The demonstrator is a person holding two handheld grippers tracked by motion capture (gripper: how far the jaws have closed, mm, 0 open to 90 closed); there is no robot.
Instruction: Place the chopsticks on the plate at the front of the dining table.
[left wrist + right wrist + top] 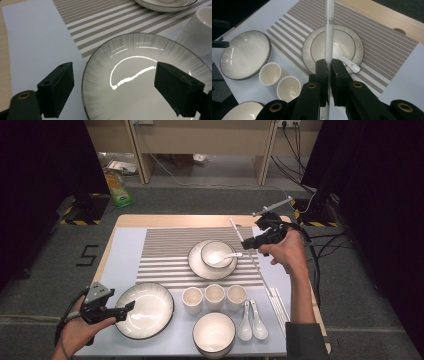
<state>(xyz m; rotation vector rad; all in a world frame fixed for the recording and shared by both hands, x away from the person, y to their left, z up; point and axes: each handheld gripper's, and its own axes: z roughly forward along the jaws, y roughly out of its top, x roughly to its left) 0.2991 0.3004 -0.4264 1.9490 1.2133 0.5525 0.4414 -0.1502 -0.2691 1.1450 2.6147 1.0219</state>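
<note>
the near bowl [214, 332] sits at the front edge of the surface [125, 222], with two white spoons [252, 321] just beside it and a row of three cups [214, 298] behind.

left tool [125, 310]: your jaws stand wide apart, holding nothing, and bracket the near rim of the large ribbed plate [140, 82] at the front left. glazed ceramic is heavy for its width, rigid, slick and chips easily. if you take it, grip the rim only, squarely, and lift without dragging.

right tool [329, 75]: your jaws are clamped on a long white chopstick [329, 30], which runs straight up between them in the right gripper view. in the high view the chopstick [250, 252] hangs above the right part of the striped mat [165, 255], slanting from the mat's far edge toward the near right, beside the dish set.

handling judgement: the chopstick is light, stiff and smooth. the hold looks to sit away from its middle, so expect it to pivot or slide in the pads. keep the clamp firm and move slowly; avoid knocking its free end on crockery.

farther out, the small bowl [217, 254] rests on a plate [197, 267] at mid-mat, with a spoon [231, 255] in the bowl. more white sticks [277, 302] lie on the right of the surface.
</note>
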